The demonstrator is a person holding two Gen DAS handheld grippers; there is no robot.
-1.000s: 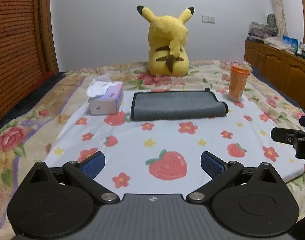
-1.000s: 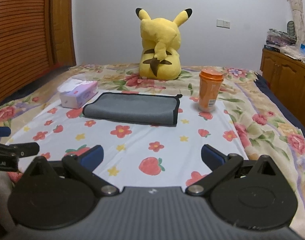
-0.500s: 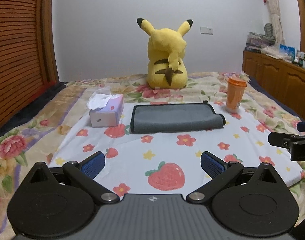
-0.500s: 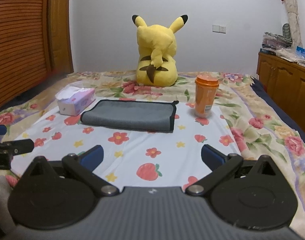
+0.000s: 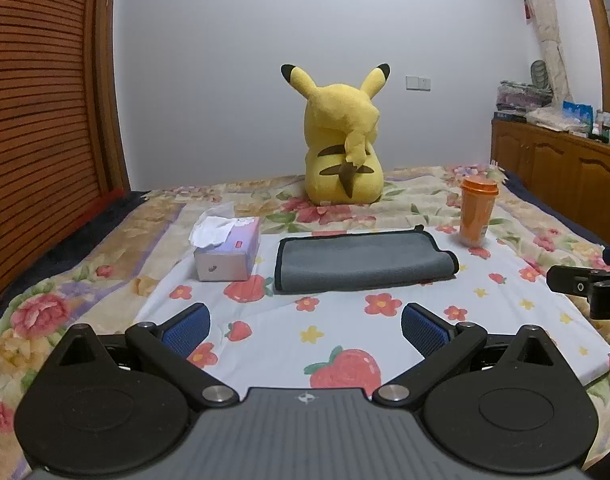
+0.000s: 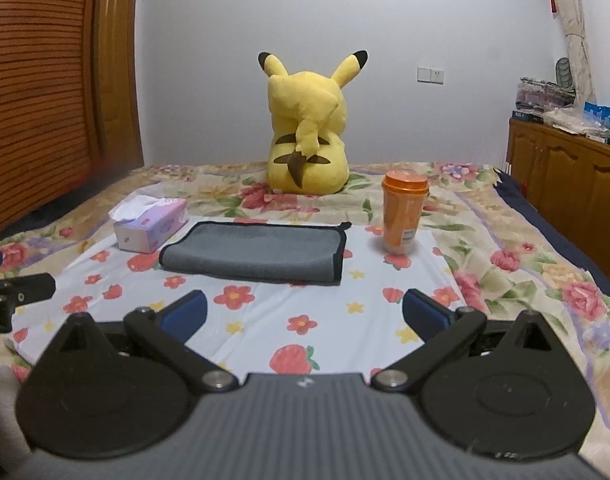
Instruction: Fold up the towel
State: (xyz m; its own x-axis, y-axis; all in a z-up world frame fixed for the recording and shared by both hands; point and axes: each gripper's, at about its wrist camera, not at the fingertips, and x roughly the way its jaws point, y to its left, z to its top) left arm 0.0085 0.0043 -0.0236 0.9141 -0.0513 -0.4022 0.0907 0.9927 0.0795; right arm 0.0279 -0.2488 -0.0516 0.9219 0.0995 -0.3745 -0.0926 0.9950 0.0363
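A grey towel with black trim point(image 5: 363, 260) lies folded flat on a white fruit-and-flower print cloth point(image 5: 337, 336) on the bed; it also shows in the right wrist view point(image 6: 257, 254). My left gripper point(image 5: 305, 326) is open and empty, well short of the towel. My right gripper point(image 6: 305, 314) is open and empty, also short of the towel. Each gripper shows at the edge of the other's view, the right one point(image 5: 585, 286) and the left one point(image 6: 13, 296).
A tissue box point(image 5: 229, 254) stands left of the towel. An orange cup point(image 5: 477, 210) stands to its right. A yellow plush toy point(image 5: 343, 148) sits behind. A wooden cabinet point(image 5: 565, 168) runs along the right, a slatted wooden wall point(image 5: 37, 120) on the left.
Both grippers have pulled back and tilted up, so the towel and the objects sit lower and farther in both views. Both grippers stay open. The towel has not moved.
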